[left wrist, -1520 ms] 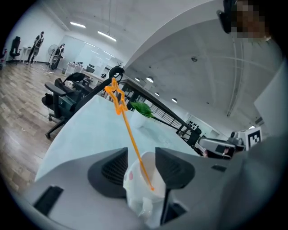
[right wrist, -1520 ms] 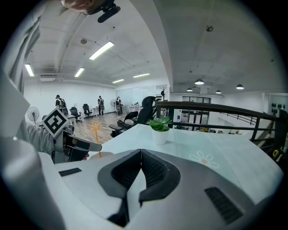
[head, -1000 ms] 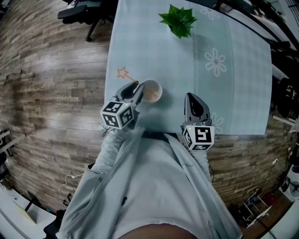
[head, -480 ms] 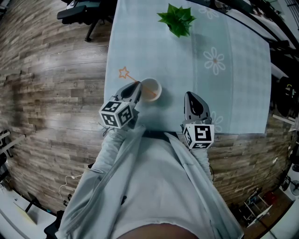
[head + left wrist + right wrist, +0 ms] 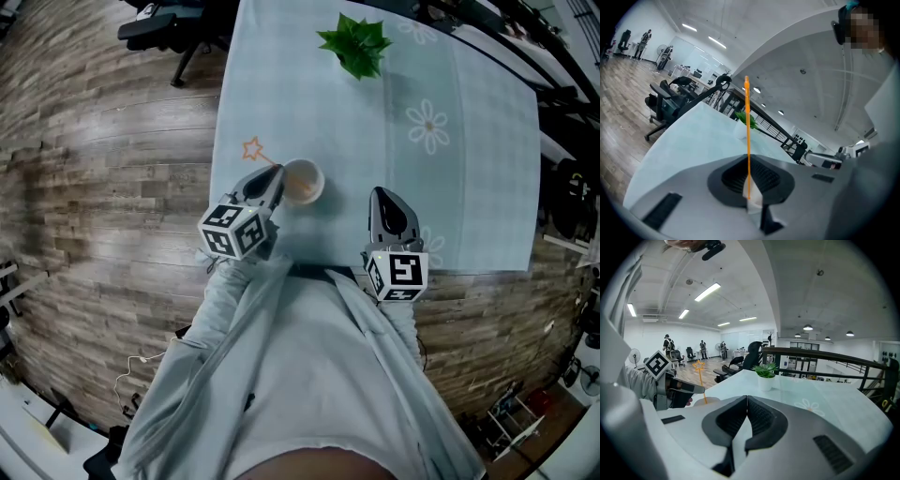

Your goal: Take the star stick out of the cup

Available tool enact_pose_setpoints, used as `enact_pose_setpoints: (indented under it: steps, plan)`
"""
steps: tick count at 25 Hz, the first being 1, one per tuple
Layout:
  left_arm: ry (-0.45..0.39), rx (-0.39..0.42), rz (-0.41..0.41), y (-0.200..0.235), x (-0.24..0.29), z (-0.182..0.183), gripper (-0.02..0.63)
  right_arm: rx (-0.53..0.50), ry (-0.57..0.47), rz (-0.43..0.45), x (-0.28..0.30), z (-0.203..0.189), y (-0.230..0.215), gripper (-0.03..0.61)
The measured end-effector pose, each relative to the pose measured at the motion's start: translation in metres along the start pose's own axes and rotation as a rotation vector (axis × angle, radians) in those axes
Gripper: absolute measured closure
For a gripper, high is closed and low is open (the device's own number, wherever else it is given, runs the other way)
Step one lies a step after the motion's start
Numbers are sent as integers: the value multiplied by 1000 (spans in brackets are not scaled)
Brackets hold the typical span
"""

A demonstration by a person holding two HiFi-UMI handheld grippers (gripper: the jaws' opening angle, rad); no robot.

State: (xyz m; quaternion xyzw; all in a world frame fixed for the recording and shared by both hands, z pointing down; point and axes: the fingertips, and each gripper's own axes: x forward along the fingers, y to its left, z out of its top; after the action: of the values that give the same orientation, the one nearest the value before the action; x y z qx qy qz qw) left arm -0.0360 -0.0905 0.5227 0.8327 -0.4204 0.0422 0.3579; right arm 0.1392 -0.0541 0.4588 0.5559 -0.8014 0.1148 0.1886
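Left gripper [image 5: 749, 194]: jaws just closed, pinching orange stick [image 5: 747, 140], which stands upright. Beyond: pale table [image 5: 689, 140], potted plant [image 5: 742, 118]. Office chairs [image 5: 663, 105] at left.

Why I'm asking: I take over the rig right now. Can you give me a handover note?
Left tool: has just closed on the stick, close beside the cup rim.
Right tool: shut, empty, over the table to the cup's right.
Stick: lower end in the cup, leaning left, star end outside.
Done: the grip.
Left: lift the stick clear of the cup.
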Motion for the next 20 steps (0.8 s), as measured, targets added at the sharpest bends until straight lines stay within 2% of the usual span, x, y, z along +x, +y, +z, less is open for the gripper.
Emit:
enact_pose_setpoints:
  steps: [7,20]
  plan:
    - [-31,8,-11,-5,-9,13,586,-9,-29,11,2,11,5,563]
    - [-125,97,4,-17,-32,57,586,-24,-98,49,15,41,11,563]
